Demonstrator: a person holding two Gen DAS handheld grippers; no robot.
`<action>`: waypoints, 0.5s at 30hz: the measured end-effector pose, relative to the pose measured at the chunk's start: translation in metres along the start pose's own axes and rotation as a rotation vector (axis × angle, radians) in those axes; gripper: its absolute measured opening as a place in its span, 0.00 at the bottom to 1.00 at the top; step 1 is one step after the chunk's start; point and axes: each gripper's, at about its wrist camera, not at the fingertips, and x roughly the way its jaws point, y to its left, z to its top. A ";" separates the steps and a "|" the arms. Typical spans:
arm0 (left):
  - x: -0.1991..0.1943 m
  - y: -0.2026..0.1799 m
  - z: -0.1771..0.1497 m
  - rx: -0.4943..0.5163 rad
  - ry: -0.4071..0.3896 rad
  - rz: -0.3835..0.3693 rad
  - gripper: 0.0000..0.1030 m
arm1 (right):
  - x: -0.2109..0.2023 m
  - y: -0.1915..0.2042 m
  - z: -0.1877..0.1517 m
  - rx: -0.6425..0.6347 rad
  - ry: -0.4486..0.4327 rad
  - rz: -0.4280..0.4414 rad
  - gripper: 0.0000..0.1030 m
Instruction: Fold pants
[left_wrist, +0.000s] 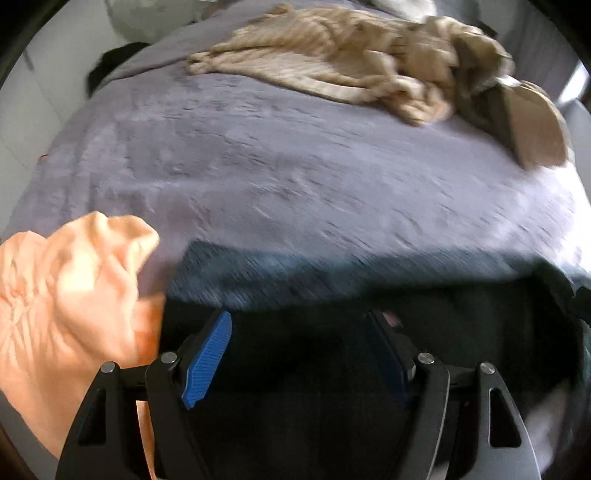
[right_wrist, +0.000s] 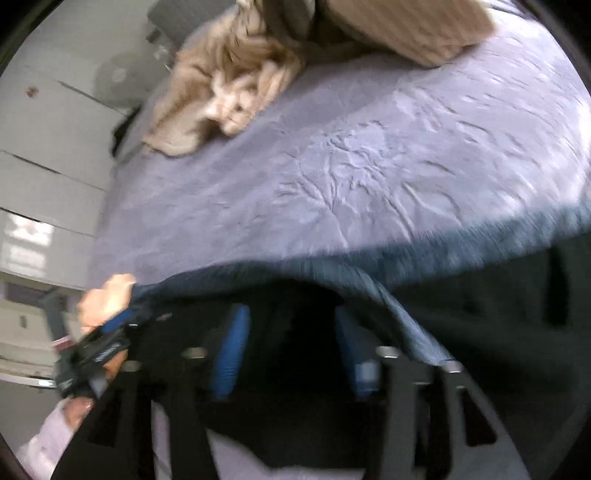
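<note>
Both views are streaked with motion blur. The dark pants (left_wrist: 332, 280) lie along the near edge of the bed, on the lavender bedspread (left_wrist: 277, 158), their bluish-grey upper edge running across the frame and the rest falling into shadow under the tools.

In the left wrist view, the left tongs (left_wrist: 299, 354) stand wide apart over the dark fabric, the blue pads (left_wrist: 208, 358) clearly separated, with nothing clamped between them. Just to their left sits a crumpled peach garment (left_wrist: 70, 291), touching the pants' edge.

In the right wrist view, the right tongs (right_wrist: 291, 354) also show a gap between their blue pads, spread above the black cloth; whether any fabric is pinched is too blurred to tell, but the fingers look apart. A fold of the pants (right_wrist: 388, 295) rises over the right-hand finger. At the left of that view, the other handheld gripper (right_wrist: 99, 347) meets the pants' corner, with a hand (right_wrist: 103, 299) on it.

Far across the bed lies a rumpled beige striped garment (left_wrist: 332, 59), well apart from the pants, and beside it a tan pillow (left_wrist: 532, 125).
</note>
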 end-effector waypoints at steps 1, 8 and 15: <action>-0.006 -0.009 -0.005 0.027 0.005 -0.024 0.73 | -0.024 -0.006 -0.016 0.030 -0.022 0.013 0.69; -0.033 -0.125 -0.049 0.238 0.095 -0.286 0.73 | -0.132 -0.131 -0.111 0.357 -0.110 -0.043 0.70; -0.023 -0.266 -0.081 0.355 0.230 -0.484 0.73 | -0.183 -0.233 -0.198 0.575 -0.127 -0.151 0.70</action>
